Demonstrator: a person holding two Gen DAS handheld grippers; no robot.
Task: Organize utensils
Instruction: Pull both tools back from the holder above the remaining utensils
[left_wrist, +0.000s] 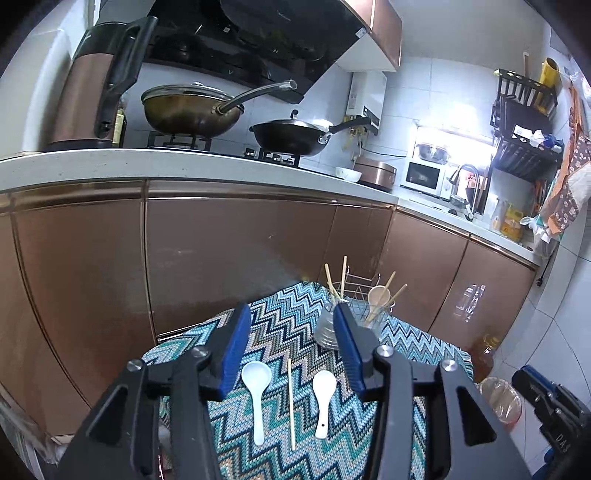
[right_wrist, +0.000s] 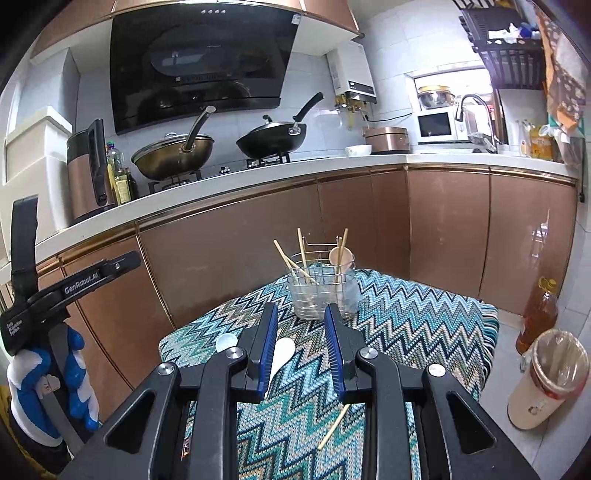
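Two white spoons (left_wrist: 255, 398) (left_wrist: 323, 400) and one wooden chopstick (left_wrist: 291, 404) lie on a zigzag-patterned cloth (left_wrist: 280, 325). My left gripper (left_wrist: 291, 312) is open and empty, held above them. A wire utensil holder (right_wrist: 320, 291) at the cloth's far side holds several chopsticks and a beige spoon (right_wrist: 340, 255); it also shows in the left wrist view (left_wrist: 354, 314). My right gripper (right_wrist: 301, 308) is open and empty above the cloth (right_wrist: 406, 325). One white spoon (right_wrist: 281, 356) is partly hidden by its left finger, another (right_wrist: 226, 341) lies further left, and the chopstick (right_wrist: 334, 426) lies below.
Brown cabinet fronts (left_wrist: 236, 258) stand just behind the cloth. A bin with a plastic liner (right_wrist: 550, 380) and an oil bottle (right_wrist: 539, 314) stand on the floor at the right. Woks (right_wrist: 173, 155) and a kettle (right_wrist: 86, 171) sit on the counter.
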